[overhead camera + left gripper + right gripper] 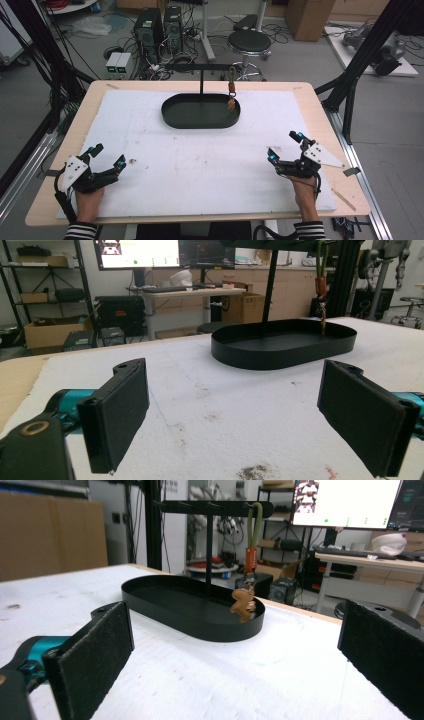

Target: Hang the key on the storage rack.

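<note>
A black oval tray (172, 116) stands at the far middle of the white mat, with a black T-shaped stand (201, 66) rising from it. From the stand's right arm hangs a keychain (232, 89) with an olive loop, an orange strap and a small brown figure. In the right gripper view the keychain (245, 590) dangles over the tray's rim (200, 627). The left gripper view has the tray (260, 359) ahead to the right. My left gripper (107, 157) rests open at the near left. At the near right my right gripper (285, 146) is open too. Both hold nothing.
The white mat (200, 160) covers most of the wooden table (70, 135); small dark specks lie on it near the left gripper. Black frame posts (360, 65) stand off the right edge. A stool (249, 42) and computer towers (150, 30) are on the floor beyond.
</note>
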A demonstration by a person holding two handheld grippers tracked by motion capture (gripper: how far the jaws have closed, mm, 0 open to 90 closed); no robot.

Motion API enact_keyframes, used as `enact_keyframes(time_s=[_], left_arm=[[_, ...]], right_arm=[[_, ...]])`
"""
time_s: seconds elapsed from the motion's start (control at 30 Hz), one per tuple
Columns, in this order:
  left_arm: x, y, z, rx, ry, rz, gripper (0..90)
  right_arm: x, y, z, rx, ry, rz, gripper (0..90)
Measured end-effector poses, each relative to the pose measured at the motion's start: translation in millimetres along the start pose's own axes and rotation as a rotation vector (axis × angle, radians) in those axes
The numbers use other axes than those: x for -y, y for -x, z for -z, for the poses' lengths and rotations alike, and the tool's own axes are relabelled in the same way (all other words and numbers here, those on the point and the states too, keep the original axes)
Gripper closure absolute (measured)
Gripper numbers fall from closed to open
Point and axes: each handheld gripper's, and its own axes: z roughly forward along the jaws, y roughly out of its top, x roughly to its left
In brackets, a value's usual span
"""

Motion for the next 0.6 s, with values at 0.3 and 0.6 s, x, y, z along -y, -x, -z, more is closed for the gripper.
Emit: enact_keyframes(time_s=[0.3,0.6], left_arm=[[0.1,-0.2,0.7,0.0,0.004,0.0,13.6],[0.4,-0.2,1.4,0.002,0.01,-0.001,13.7]], right_arm=[[22.8,-2.8,10.4,-0.03,0.032,-0.015,0.4],[32.4,-2.0,10.2,-0.004,0.008,-0.03,0.4]])
